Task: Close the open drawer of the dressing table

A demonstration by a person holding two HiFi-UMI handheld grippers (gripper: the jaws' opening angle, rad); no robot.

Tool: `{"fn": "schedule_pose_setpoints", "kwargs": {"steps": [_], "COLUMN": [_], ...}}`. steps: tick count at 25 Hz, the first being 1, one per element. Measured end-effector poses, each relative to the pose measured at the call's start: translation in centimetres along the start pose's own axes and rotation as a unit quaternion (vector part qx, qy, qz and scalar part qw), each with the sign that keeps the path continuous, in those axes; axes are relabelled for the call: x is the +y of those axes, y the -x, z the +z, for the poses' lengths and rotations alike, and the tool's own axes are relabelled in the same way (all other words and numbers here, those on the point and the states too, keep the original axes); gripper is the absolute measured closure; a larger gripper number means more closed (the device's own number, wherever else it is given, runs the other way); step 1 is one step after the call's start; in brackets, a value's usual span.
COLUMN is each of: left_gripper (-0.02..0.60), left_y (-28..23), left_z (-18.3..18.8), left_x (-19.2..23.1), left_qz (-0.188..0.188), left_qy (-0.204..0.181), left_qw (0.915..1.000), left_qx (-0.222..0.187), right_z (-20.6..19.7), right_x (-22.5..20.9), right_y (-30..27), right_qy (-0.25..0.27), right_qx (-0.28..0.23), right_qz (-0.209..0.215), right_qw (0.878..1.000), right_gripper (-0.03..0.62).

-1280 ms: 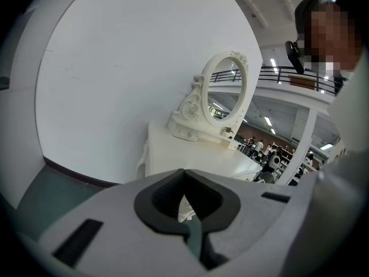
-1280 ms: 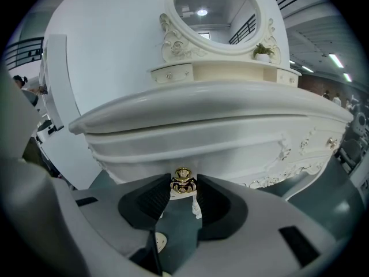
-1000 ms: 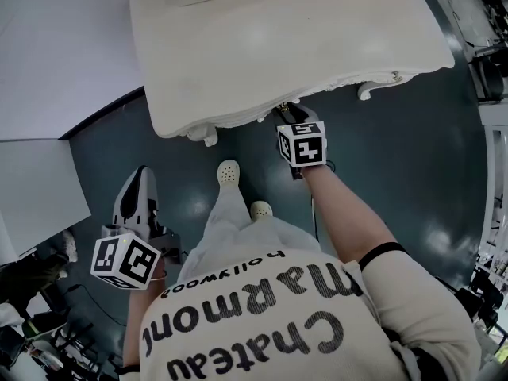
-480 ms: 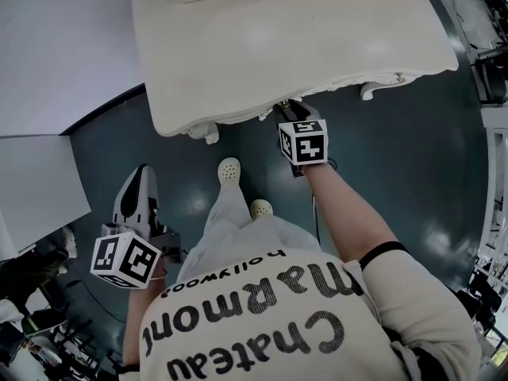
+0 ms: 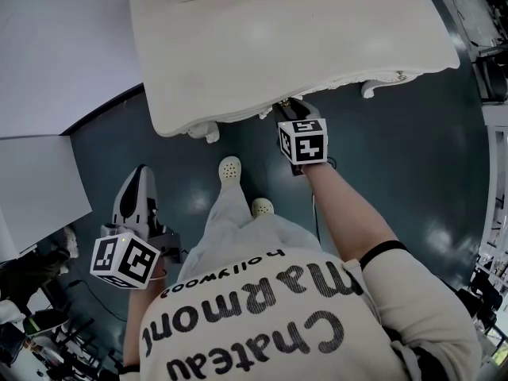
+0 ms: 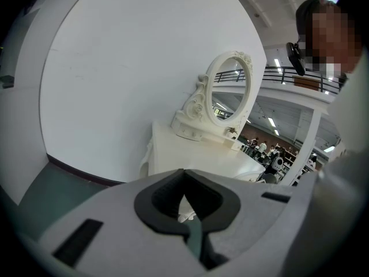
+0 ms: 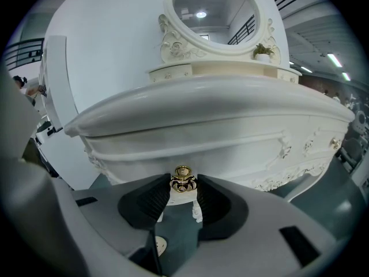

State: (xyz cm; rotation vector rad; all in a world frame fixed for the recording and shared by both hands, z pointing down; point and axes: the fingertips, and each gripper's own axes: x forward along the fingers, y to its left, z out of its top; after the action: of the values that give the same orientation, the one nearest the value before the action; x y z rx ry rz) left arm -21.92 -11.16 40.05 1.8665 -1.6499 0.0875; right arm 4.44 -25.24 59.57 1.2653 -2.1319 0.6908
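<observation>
The right tongs (image 7: 183, 190) are closed about a gold knob (image 7: 183, 179) on the drawer (image 7: 190, 146), one ribbed pad against each side of it as far as the right gripper view shows. The drawer front looks flush with the carved apron of the cream dressing-table bench (image 5: 286, 38). Behind the knob, through the gap, shows a piece of a curved white leg (image 7: 196, 210) and the dark teal floor (image 5: 397, 157).

The left tongs (image 5: 143, 175) hang low at the person's side, well apart from the bench, tips together with nothing between them. Beside them stands a flat white panel (image 5: 36, 189); a pale wall (image 5: 55, 46) runs behind the bench. The person's shoes (image 5: 228, 171) stand just in front of the bench.

In the head view the overhanging top covers the drawer and the right tongs' tips; only the marker cube and the forearm show. The oval mirror (image 7: 213, 10) is cut off at the top in the right gripper view. In the left gripper view the tongs' own body blocks the lower bench. The dim clutter at the head view's corners cannot be made out.

Counted: two tongs, two gold knobs including a second knob (image 7: 333, 144) far right, one mirror, one small potted plant (image 7: 263, 51), two white shoes, two bench legs in the head view.
</observation>
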Motion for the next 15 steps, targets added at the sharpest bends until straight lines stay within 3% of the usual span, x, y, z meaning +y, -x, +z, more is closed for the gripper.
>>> {"fn": "schedule_pose_setpoints", "kwargs": {"steps": [15], "left_gripper": [0.574], "left_y": [-0.48], "left_z": [0.27], "left_x": [0.26], "left_qz": [-0.004], "left_qy": [-0.002], "left_qw": [1.0], "left_qx": [0.003], "right_z": [-0.1], "right_x": [0.0], "right_y": [-0.27], "right_qy": [-0.003], "right_qx": [0.004], "right_qz": [0.001], "right_qw": [1.0], "right_gripper": [0.428]}}
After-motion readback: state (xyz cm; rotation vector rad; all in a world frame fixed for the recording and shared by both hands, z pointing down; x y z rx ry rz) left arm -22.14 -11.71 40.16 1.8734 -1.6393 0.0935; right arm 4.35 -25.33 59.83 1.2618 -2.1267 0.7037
